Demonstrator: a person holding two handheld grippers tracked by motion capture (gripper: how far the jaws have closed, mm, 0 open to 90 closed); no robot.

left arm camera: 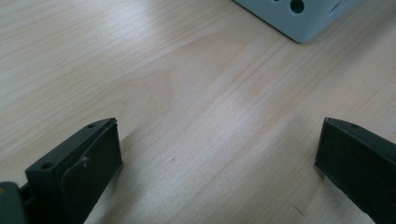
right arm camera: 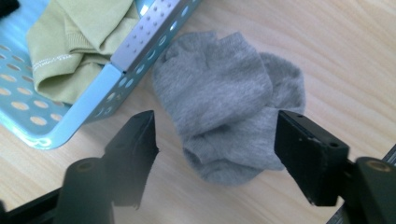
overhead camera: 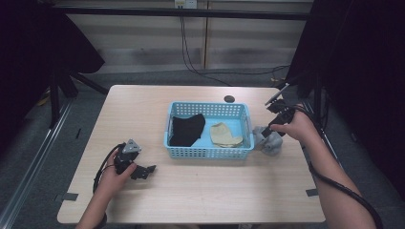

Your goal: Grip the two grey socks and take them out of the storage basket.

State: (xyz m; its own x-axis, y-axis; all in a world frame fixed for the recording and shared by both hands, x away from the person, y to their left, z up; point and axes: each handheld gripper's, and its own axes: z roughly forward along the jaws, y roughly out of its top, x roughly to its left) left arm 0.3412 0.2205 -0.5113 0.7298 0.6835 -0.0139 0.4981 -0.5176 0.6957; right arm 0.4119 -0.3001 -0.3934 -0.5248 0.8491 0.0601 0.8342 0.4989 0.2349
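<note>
Right gripper (right arm camera: 215,154): jaws wide, one on each side of the grey sock (right arm camera: 229,116), holding nothing; poised just above it.
Left gripper (left arm camera: 217,168): jaws wide and empty, low over bare wood near the bench's front left, just short of the basket's near left corner.
Grey sock, place: flat on the bench (overhead camera: 200,191), touching the basket's (overhead camera: 207,152) right wall at its near right corner; near the bench's right edge.
Grey sock, look: plain mid-grey knit, short ankle cut, folded or bunched over itself into a lumpy pad with rounded lobes; no pattern seen.
Grey sock, handling: judged light, soft and limp; will sag and drape when lifted, not fragile, not slippery.
Grey sock, hold: judged best pinched across the thick folded middle, where layers stack; a grip on a thin edge may let it unfold.
Basket: pale blue perforated plastic, at the bench's middle.
Basket contents: black cloth (overhead camera: 187,129) in the left half; tan sock (right arm camera: 74,42) in the right half, just inside the wall from the grey sock.
</note>
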